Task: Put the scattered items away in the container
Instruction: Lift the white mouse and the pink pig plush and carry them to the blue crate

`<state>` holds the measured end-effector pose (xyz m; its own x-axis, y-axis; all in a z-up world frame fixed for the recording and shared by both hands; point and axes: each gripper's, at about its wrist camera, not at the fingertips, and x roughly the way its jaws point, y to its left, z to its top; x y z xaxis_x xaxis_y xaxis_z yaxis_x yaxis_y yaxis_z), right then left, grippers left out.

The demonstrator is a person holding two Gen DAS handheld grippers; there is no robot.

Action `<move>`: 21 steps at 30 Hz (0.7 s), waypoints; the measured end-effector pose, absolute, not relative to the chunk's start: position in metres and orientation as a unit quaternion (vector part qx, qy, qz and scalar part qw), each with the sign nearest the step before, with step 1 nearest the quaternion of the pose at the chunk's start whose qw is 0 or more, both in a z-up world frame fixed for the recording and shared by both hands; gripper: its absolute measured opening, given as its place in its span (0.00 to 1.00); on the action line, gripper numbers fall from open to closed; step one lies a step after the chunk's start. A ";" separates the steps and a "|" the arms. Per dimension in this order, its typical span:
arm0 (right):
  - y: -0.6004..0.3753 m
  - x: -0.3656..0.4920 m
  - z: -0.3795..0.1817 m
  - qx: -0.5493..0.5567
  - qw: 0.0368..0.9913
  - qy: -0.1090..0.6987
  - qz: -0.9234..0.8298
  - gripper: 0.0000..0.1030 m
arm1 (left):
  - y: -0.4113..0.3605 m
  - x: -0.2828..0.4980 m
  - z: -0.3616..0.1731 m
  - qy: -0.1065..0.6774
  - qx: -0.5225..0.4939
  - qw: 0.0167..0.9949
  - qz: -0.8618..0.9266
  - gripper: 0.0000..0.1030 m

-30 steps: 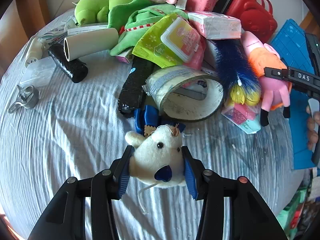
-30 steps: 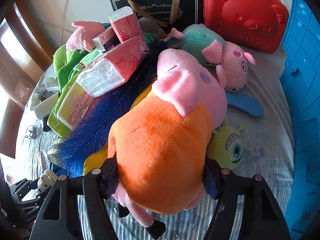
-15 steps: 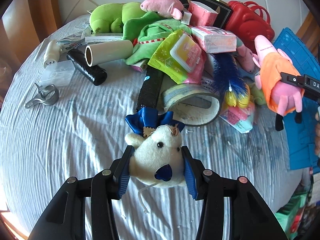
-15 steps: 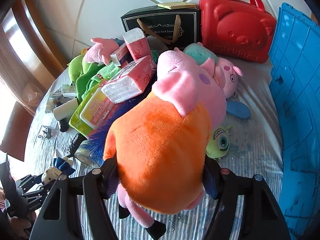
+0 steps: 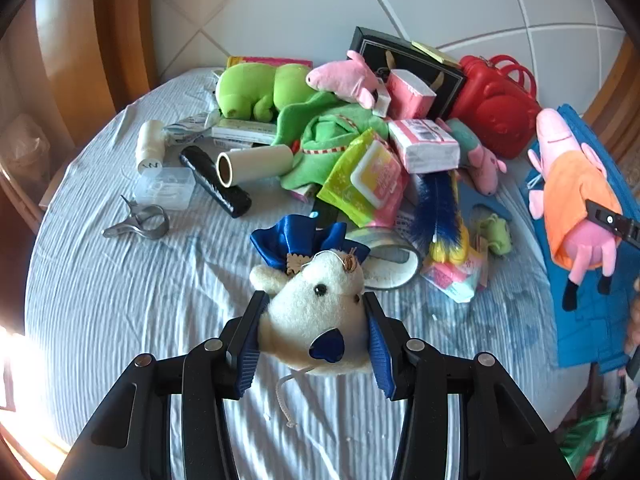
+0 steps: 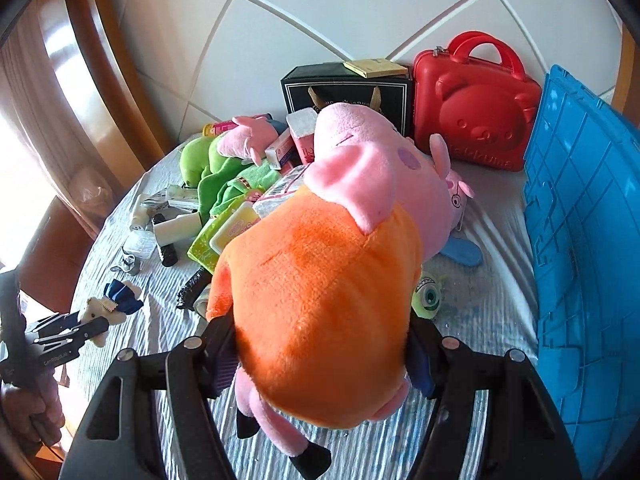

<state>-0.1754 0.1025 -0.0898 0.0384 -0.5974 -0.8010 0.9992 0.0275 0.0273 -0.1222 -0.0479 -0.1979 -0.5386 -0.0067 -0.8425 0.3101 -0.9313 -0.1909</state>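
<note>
Container (image 6: 580, 240), the blue crate, stands right of the right tool (image 6: 320, 364) gripping the pig plush (image 6: 320, 300); left tool (image 5: 312, 336), clamping the white bear (image 5: 316, 320), is farther.

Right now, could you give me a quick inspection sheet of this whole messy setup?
Surface: round table under a pale ribbed cloth.
Job's things: white plush mouse and orange-dressed pig plush, both held off the cloth; blue crate at the table's right edge.
Clutter: green plush, wipes pack, tissue pack, lint roller, blue feather, tape roll, red bear case, black gift box.
Grippers: left gripper jaws clamp the mouse; right gripper jaws clamp the pig.
Cables: nothing seen.
Surroundings: white tiled floor, wooden chair frames.
</note>
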 end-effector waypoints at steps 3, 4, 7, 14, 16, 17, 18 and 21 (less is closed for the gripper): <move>0.114 -0.173 -0.073 0.317 0.655 0.301 -0.617 0.64 | -0.056 -0.116 -0.173 0.165 0.453 0.104 -0.870 0.44; 0.117 -0.173 -0.068 0.316 0.658 0.297 -0.616 0.64 | -0.058 -0.114 -0.166 0.167 0.446 0.107 -0.873 0.44; 0.127 -0.171 -0.053 0.312 0.668 0.285 -0.612 0.64 | -0.063 -0.111 -0.145 0.167 0.430 0.115 -0.880 0.44; 0.155 -0.170 -0.021 0.293 0.689 0.255 -0.611 0.65 | -0.059 -0.112 -0.106 0.150 0.402 0.118 -0.895 0.44; 0.163 -0.170 -0.013 0.284 0.695 0.251 -0.611 0.65 | -0.056 -0.113 -0.096 0.147 0.395 0.118 -0.899 0.44; 0.166 -0.170 -0.010 0.281 0.697 0.249 -0.611 0.65 | -0.055 -0.114 -0.091 0.145 0.392 0.118 -0.901 0.44; 0.170 -0.171 -0.006 0.278 0.699 0.247 -0.611 0.65 | -0.054 -0.115 -0.087 0.142 0.389 0.118 -0.902 0.44; 0.178 -0.172 0.001 0.265 0.705 0.243 -0.612 0.65 | -0.048 -0.117 -0.073 0.135 0.380 0.118 -0.907 0.44</move>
